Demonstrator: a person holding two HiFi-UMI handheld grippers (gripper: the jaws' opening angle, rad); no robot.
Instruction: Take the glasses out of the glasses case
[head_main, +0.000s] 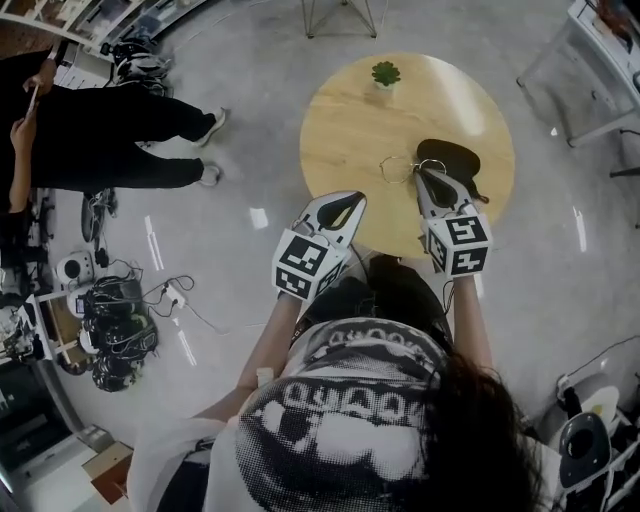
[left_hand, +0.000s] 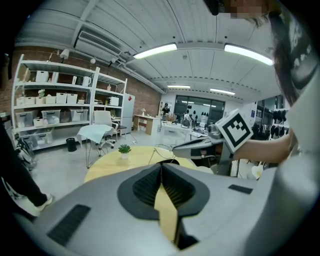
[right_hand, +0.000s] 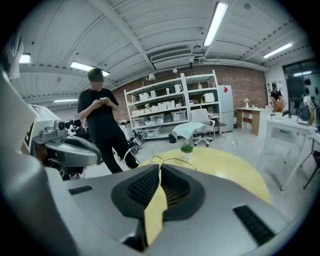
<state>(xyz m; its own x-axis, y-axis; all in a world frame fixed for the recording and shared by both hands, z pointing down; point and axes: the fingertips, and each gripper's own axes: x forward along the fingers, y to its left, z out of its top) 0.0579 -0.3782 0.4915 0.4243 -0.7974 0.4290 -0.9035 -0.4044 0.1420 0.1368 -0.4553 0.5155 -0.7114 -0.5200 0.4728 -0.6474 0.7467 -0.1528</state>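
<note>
Thin wire-framed glasses (head_main: 398, 168) hang just above the round wooden table (head_main: 350, 130), with my right gripper (head_main: 428, 172) shut on their frame. In the right gripper view the wire rims (right_hand: 172, 161) stick out past the closed jaw tips (right_hand: 160, 167). The black glasses case (head_main: 455, 158) lies on the table right behind and to the right of that gripper. My left gripper (head_main: 352, 200) is over the table's near left edge, shut and empty (left_hand: 162, 165), a hand's width left of the glasses (left_hand: 159, 150).
A small potted plant (head_main: 385, 74) stands at the table's far edge. A person in black (head_main: 100, 140) stands on the floor to the left. Cables and gear (head_main: 120, 320) lie at the lower left. Shelving (right_hand: 170, 105) and a chair line the far wall.
</note>
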